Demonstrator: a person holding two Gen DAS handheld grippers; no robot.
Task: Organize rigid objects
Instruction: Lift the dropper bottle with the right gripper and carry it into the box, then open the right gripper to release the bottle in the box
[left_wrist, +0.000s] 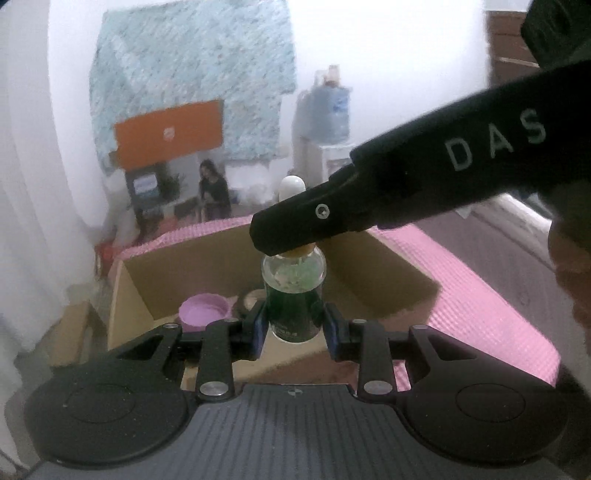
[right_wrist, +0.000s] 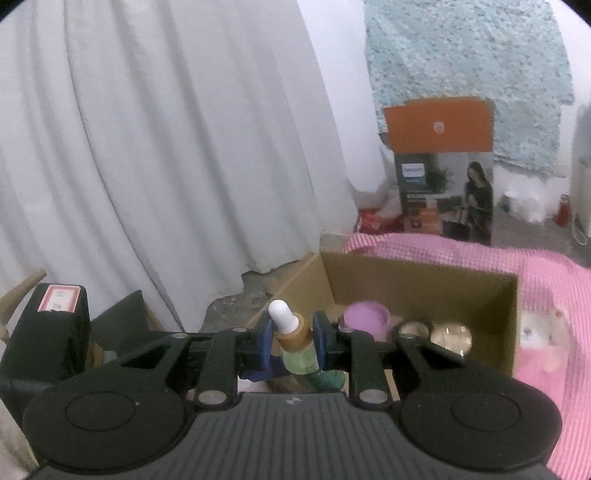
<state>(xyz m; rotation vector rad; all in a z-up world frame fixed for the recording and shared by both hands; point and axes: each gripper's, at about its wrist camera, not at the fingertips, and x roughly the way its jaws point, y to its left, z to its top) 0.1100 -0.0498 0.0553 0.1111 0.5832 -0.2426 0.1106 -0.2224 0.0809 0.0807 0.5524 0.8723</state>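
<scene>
A green glass dropper bottle (left_wrist: 293, 284) with a wooden collar and a white rubber bulb (left_wrist: 291, 184) hangs above an open cardboard box (left_wrist: 369, 266). My left gripper (left_wrist: 293, 325) is shut on the bottle's lower body, its blue pads against the glass. My right gripper (left_wrist: 284, 236) reaches in from the right and covers the neck. In the right wrist view, the right gripper (right_wrist: 293, 336) is shut on the wooden collar of the bottle (right_wrist: 300, 362), and the white bulb (right_wrist: 280, 314) sticks up past the pads.
In the cardboard box (right_wrist: 406, 280) lie a purple lid (right_wrist: 365, 317) and glass jars (right_wrist: 450, 334). The box rests on a pink checked cloth (right_wrist: 546, 295). A white curtain (right_wrist: 147, 147) hangs on the left, above a black box (right_wrist: 55, 325). A printed carton (right_wrist: 443, 177) stands behind.
</scene>
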